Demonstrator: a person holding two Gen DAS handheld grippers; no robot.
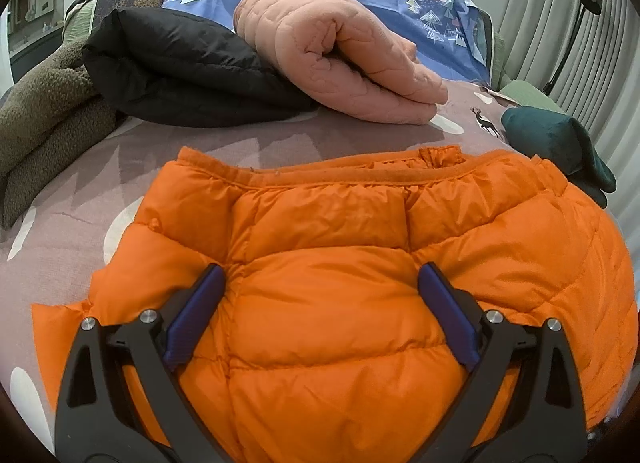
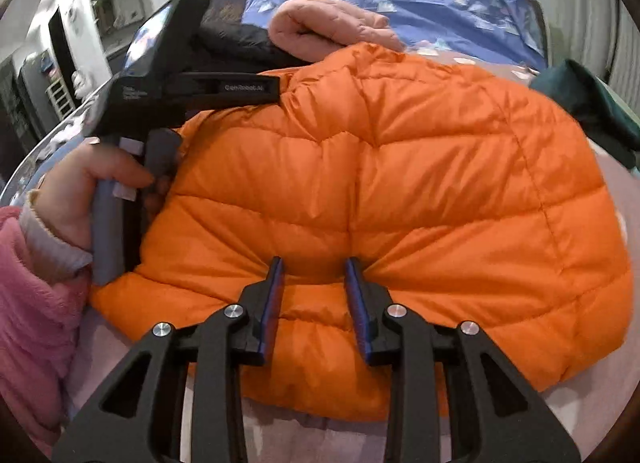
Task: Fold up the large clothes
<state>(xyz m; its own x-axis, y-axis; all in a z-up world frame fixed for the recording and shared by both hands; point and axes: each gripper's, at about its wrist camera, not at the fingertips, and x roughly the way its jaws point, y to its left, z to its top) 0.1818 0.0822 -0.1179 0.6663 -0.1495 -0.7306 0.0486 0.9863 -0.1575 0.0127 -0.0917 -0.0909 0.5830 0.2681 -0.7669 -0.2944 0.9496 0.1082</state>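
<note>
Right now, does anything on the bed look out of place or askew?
Nothing stands out. The orange puffer jacket lies on the bed mid-fold, and the pink and black garments behind it sit folded.

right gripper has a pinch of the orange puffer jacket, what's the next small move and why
Probably lift the right gripper a little and carry its pinched fold across the orange puffer jacket. Its fingers squeeze a ridge of fabric at the near hem, while the left gripper rests wide open on the jacket, steadying it, and the bedsheet beyond is free.
</note>
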